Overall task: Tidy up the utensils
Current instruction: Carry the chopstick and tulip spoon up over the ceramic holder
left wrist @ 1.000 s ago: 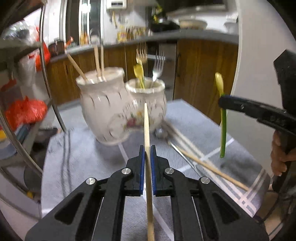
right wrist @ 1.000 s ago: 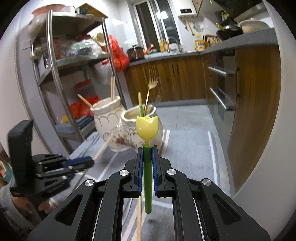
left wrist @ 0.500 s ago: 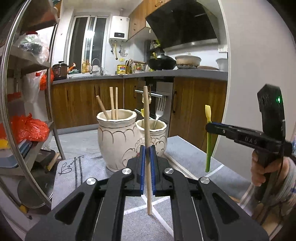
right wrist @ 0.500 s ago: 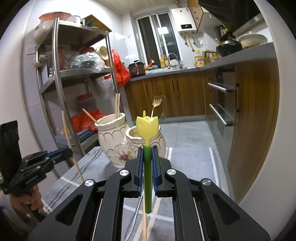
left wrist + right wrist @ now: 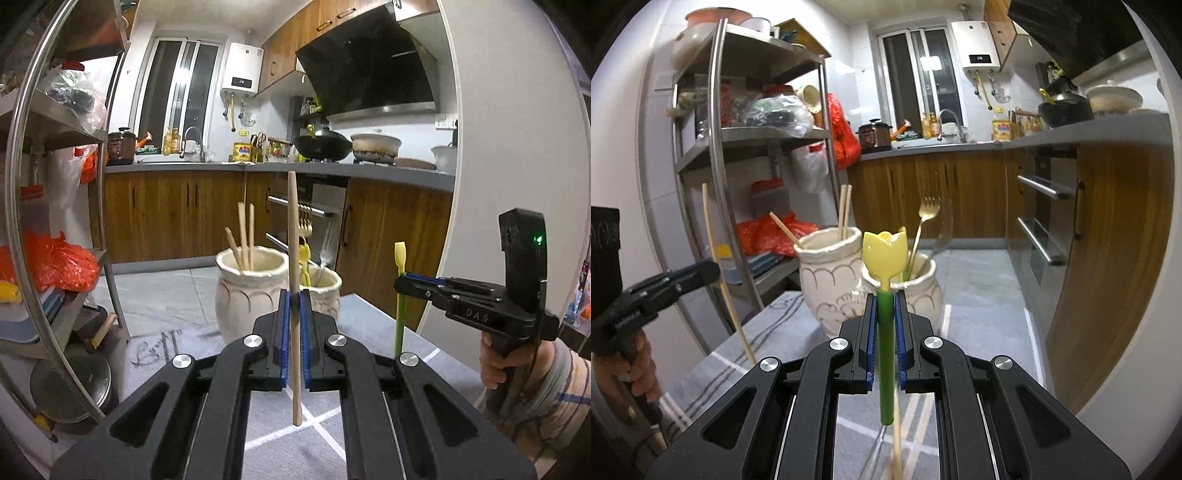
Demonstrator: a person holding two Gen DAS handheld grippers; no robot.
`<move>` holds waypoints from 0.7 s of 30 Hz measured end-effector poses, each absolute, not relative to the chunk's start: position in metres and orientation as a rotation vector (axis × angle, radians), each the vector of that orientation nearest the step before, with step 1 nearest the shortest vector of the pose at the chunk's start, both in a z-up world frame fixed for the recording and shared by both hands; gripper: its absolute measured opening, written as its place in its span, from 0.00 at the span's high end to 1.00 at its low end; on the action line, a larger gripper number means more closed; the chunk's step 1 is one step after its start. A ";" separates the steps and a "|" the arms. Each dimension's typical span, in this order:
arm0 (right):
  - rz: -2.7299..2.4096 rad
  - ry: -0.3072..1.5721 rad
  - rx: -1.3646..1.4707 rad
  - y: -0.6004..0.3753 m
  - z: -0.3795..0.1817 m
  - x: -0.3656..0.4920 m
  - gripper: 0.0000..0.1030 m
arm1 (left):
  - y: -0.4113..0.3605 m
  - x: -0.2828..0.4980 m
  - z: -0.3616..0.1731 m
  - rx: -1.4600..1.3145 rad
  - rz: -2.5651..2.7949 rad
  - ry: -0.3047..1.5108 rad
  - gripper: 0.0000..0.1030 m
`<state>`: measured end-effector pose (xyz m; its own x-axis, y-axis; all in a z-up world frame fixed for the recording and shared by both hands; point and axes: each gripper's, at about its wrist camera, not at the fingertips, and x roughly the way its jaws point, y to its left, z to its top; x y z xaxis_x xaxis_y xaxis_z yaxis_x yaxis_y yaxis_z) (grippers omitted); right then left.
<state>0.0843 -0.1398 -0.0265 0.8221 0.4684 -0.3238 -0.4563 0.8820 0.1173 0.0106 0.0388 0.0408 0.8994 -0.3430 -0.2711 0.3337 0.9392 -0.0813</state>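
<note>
a: you've lifted both off the cloth; left gripper [image 5: 293,321] pinches the chopstick [image 5: 293,236], right gripper [image 5: 885,325] clamps the tulip spoon [image 5: 884,251], before the jars [image 5: 829,273].

b: your chopstick's long, so it could snag a rim or slip.

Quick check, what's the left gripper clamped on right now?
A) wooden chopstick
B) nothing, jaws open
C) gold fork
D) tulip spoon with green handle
A: the left gripper pads pinch a wooden chopstick held upright; the tulip spoon is in the right gripper, and the fork sits in a jar.

Cream jars [image 5: 252,291], yellow-and-green tulip spoon [image 5: 884,254], grey striped cloth [image 5: 979,332].
</note>
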 end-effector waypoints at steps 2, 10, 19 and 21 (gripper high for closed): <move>0.493 0.344 0.037 -0.136 -0.020 0.089 0.90 | 0.045 0.014 0.047 -0.031 -0.346 0.287 0.95; 0.505 0.314 0.064 -0.125 0.003 0.114 0.90 | 0.077 0.041 0.075 -0.050 -0.305 0.271 0.95; 0.488 0.237 0.128 -0.127 0.032 0.147 0.90 | 0.096 0.083 0.120 -0.051 -0.288 0.229 0.95; 0.479 0.226 0.134 -0.127 0.034 0.154 0.90 | 0.095 0.095 0.131 -0.046 -0.290 0.219 0.95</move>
